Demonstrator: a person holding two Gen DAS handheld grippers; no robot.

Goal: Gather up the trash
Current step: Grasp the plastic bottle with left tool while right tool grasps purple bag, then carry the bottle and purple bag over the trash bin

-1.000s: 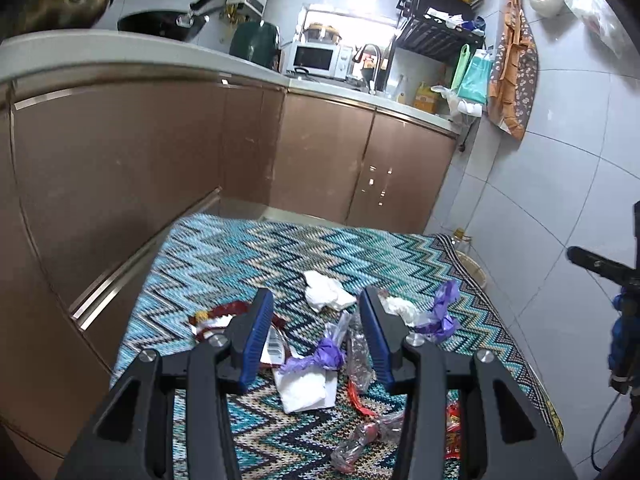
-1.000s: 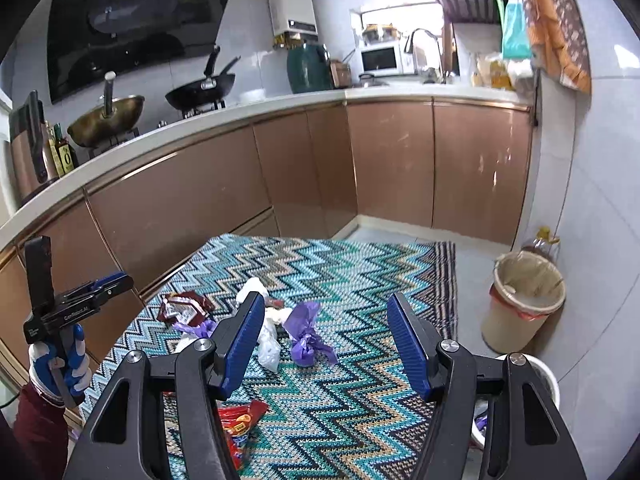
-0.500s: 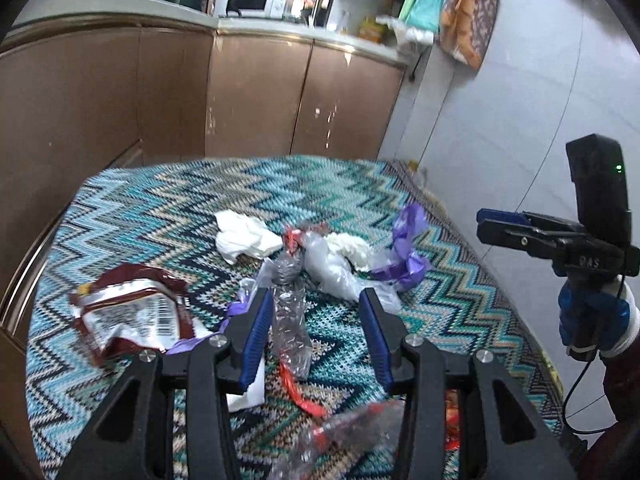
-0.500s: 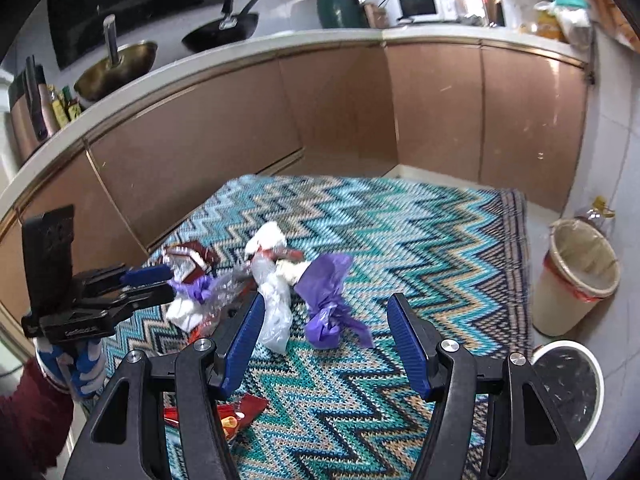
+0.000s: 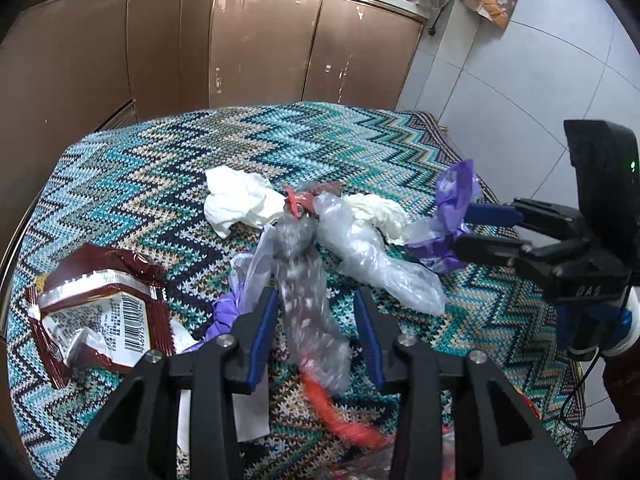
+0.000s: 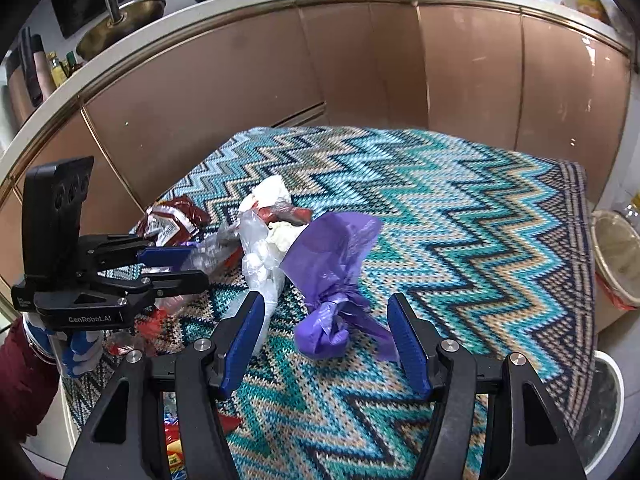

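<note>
"GenRoboAI" on the left gripper (image 6: pixel 172 268) body; unreadable barcode digits on the red wrapper (image 5: pixel 100 312).

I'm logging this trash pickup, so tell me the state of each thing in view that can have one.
left gripper: open, jaws just been closing, astride the crushed bottle
right gripper: open, astride the purple bag
crushed bottle: flattened, lying on the mat
purple bag: knotted, crumpled
snack wrapper: torn open
lined bin: open-topped
</note>
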